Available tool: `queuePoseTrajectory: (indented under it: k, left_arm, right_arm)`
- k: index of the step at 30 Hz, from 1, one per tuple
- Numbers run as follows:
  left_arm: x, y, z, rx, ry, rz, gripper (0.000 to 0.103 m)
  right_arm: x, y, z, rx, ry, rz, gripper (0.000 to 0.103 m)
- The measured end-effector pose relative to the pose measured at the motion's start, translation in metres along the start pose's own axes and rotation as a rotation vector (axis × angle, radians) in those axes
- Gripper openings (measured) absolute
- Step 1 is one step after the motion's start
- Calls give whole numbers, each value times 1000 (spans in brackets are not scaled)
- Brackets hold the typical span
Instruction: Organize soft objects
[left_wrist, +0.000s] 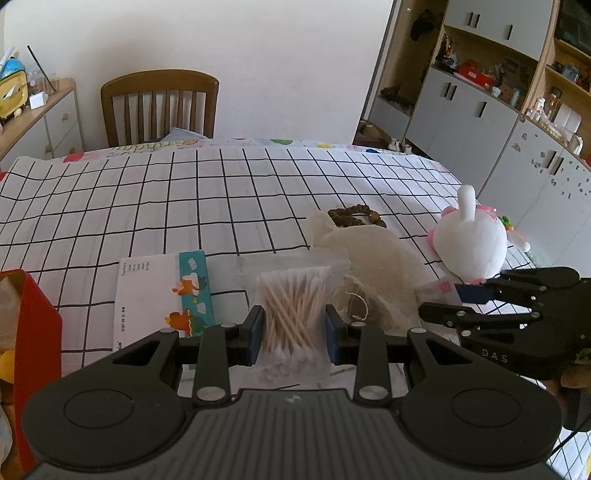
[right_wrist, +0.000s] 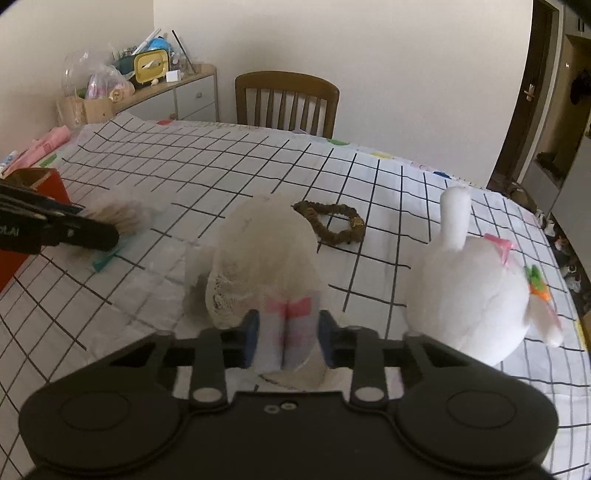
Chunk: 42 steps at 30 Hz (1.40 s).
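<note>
My left gripper (left_wrist: 294, 334) is shut on a clear bag of cotton swabs (left_wrist: 291, 314), held over the checked tablecloth (left_wrist: 166, 206). My right gripper (right_wrist: 284, 334) is shut on a small pink-and-white packet (right_wrist: 290, 332), just in front of a cream gauze cloth (right_wrist: 264, 258); the gripper also shows in the left wrist view (left_wrist: 458, 301). A white plush rabbit (right_wrist: 469, 291) lies to the right, also seen in the left wrist view (left_wrist: 471, 236). The gauze (left_wrist: 373, 262) lies between swabs and rabbit.
A red box (left_wrist: 35, 332) stands at the left table edge. A white-and-teal carton (left_wrist: 162, 295) lies beside the swabs. A brown bead bracelet (right_wrist: 332, 221) lies beyond the gauze. A wooden chair (left_wrist: 159, 107) stands at the far side. Cabinets (left_wrist: 480, 122) stand to the right.
</note>
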<state>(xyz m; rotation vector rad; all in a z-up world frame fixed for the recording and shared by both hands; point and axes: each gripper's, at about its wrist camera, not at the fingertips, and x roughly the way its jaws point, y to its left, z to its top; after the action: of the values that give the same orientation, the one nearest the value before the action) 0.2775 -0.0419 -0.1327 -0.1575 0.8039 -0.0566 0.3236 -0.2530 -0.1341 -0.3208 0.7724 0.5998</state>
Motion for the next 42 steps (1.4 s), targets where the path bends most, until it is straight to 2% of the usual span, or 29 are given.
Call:
queuePoseTrajectory:
  k: [4,9,15,21,28,42]
  left_arm:
    - [-1,0,0,-3,-4,0,33]
    - [-5,1,0,-5,-11,4,33]
    - [-13,3,-2,-13,-25,2,33]
    - [-32,10,-3,-27,-51,-2,33]
    - [-68,32,-7,-50,-92,21,33]
    - [-148,126,-40,-157,-127,186,33]
  right_arm:
    - [4,3,-5,-18,31,7,16]
    - [-7,6,-3,-8,-8,-2,7]
    - [-28,11,3,-8,-58,7,5]
    - [-58,26,19,18,-119,70,5]
    - [-76,66,51,24,-167,187,5]
    - [-64,190,96,-66,-172,398,5]
